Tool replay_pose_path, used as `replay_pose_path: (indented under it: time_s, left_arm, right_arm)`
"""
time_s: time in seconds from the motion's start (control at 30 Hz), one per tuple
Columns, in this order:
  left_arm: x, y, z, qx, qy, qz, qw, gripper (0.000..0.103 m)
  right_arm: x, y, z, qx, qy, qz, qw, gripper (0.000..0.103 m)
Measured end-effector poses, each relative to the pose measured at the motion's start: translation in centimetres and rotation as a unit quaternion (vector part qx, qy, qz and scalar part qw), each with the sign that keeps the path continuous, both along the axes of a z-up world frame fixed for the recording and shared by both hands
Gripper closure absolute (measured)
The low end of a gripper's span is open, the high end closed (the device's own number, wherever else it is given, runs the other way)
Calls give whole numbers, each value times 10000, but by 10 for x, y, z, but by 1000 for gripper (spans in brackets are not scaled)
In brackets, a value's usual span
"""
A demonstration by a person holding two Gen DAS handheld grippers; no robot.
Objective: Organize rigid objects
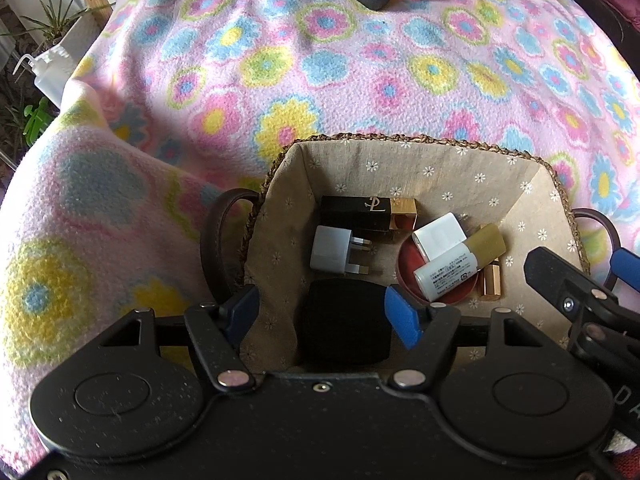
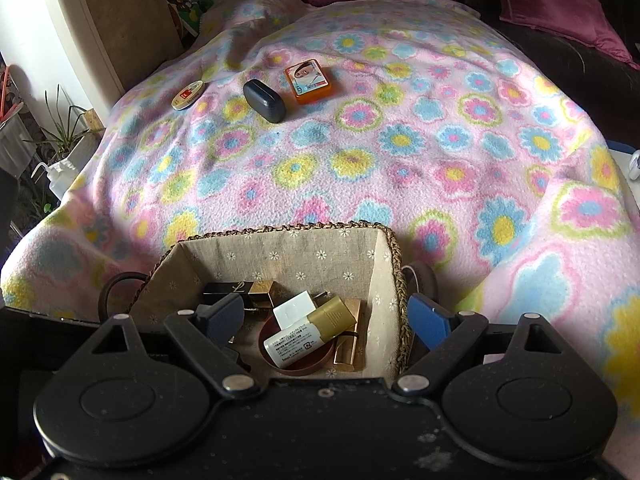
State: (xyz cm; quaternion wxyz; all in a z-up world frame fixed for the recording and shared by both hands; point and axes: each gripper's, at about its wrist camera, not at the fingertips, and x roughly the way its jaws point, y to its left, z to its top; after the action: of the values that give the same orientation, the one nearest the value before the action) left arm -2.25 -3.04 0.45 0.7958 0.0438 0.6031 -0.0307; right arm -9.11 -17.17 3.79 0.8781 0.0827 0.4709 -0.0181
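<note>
A woven basket [image 1: 400,142] with a flowered cloth lining [image 2: 280,258] sits on the floral blanket. Inside lie a black and gold lipstick box [image 1: 366,210], a white plug adapter [image 1: 332,252], a white tube with a gold cap [image 1: 456,266] on a red round dish [image 1: 408,280], a white charger [image 1: 438,236], a gold lipstick [image 1: 490,280] and a black square case [image 1: 344,320]. My left gripper [image 1: 320,316] hangs open above the black case, its pads apart from it. My right gripper [image 2: 326,320] is open over the basket's right side, empty.
On the far blanket lie a dark glasses case [image 2: 264,100], an orange tin [image 2: 307,80] and a small oval tin [image 2: 188,95]. A plant and a white squeeze bottle [image 1: 52,72] stand off the left edge. Purple cushions [image 2: 552,4] lie at the back.
</note>
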Motion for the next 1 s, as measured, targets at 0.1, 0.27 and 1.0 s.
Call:
replay_pose_path:
  time_s: [0.1, 0.27, 1.0]
  left_arm:
    - [0, 0, 0, 4, 3, -3, 10000, 36]
    - [0, 1, 1, -15, -5, -4, 10000, 36]
    - [-7, -1, 11, -151, -393, -92, 9991, 27]
  right_arm:
    - [0, 0, 0, 9, 4, -10, 10000, 13]
    - [1, 0, 0, 19, 6, -34, 10000, 13]
    - [-7, -2, 6, 182, -333, -202, 9991, 13]
